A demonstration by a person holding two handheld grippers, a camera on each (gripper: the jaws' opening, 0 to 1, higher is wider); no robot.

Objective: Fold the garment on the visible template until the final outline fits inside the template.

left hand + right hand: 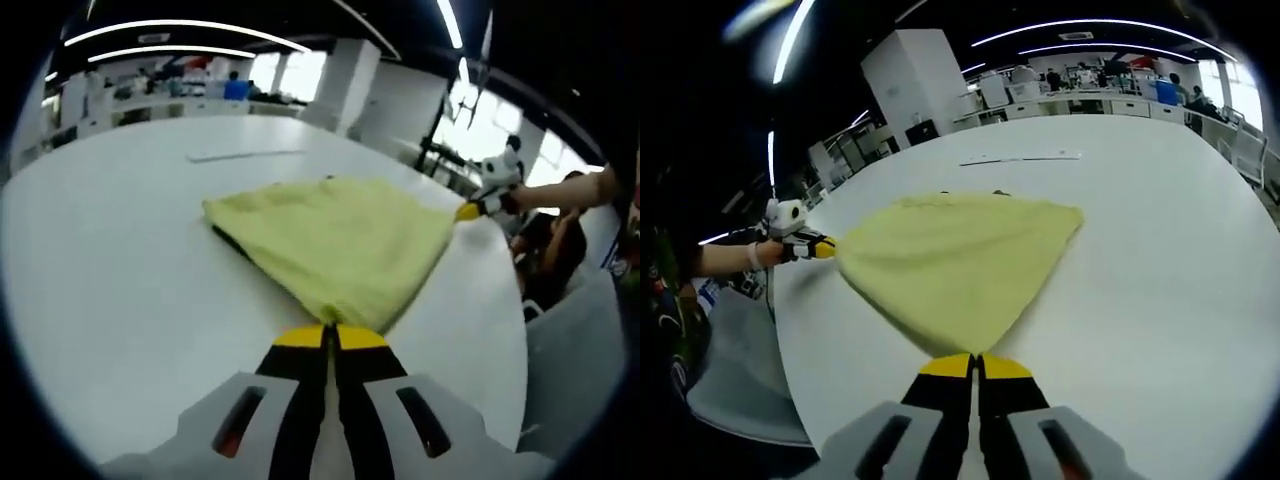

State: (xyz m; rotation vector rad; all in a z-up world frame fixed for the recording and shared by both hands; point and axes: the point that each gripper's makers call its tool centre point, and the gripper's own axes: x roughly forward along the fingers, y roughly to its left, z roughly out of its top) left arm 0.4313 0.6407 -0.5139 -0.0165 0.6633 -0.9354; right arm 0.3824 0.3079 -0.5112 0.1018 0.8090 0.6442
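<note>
**Both corners pinched, cloth stretched: the risk is a slip or a skewed fold**

The yellow garment (pixel 335 245) lies on the white table (pixel 110 300), drawn taut between the two tongs; in the left gripper view the left gripper (pixel 330 336) has its jaws closed narrow on the near corner of the cloth, and the right gripper (pixel 470 211) shows at the far right, its yellow tips at another corner; in the right gripper view the right gripper (pixel 977 366) is likewise pinched tight on its near corner, with the left gripper (pixel 823 247) at the far left edge of the fabric. A dark edge peeks from under the cloth in the left gripper view (pixel 228 240); whether that is the template I cannot tell.

Judging from this: the grips look shallow, only on the tips of the corners, so a pull could free one end and let the cloth drop in a heap; uneven tension could bring the fold over crooked, leaving the outline spilling past the template; the near edge sits close to the table's rim, so dragging toward the person could slide the fabric off.
</note>
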